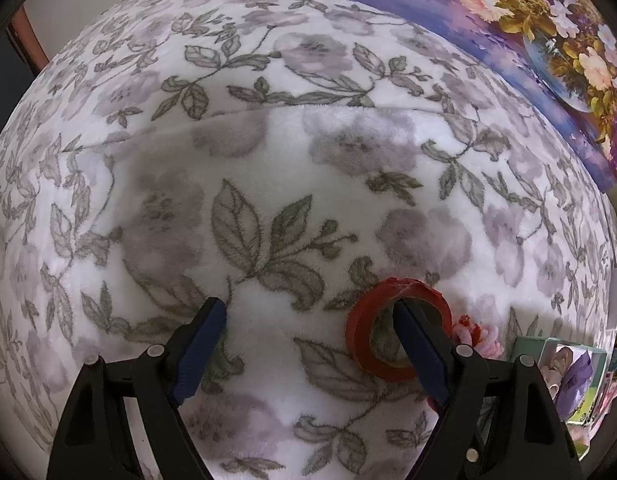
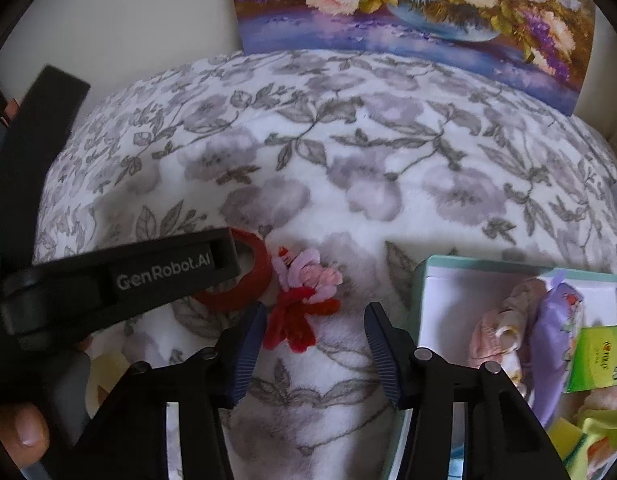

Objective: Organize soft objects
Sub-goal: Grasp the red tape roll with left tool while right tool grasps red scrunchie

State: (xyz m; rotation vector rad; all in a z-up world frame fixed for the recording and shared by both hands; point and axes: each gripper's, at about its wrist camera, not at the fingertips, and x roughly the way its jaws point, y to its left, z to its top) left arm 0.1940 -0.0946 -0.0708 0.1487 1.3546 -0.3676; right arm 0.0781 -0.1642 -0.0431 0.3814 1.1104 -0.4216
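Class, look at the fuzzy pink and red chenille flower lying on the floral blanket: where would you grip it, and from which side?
Grip the red lower tuft of the fuzzy pink and red chenille flower, coming from above with the open right gripper. It lies flat and loose on the floral blanket, beside the red tape ring, so pinching downward probably suits.

A red tape roll [image 1: 396, 332] lay flat on the floral blanket [image 1: 268, 152]. Just beside it sat a fuzzy red-and-pink flower [image 2: 304, 296], and near that a box [image 2: 428, 280] held soft pastel items.
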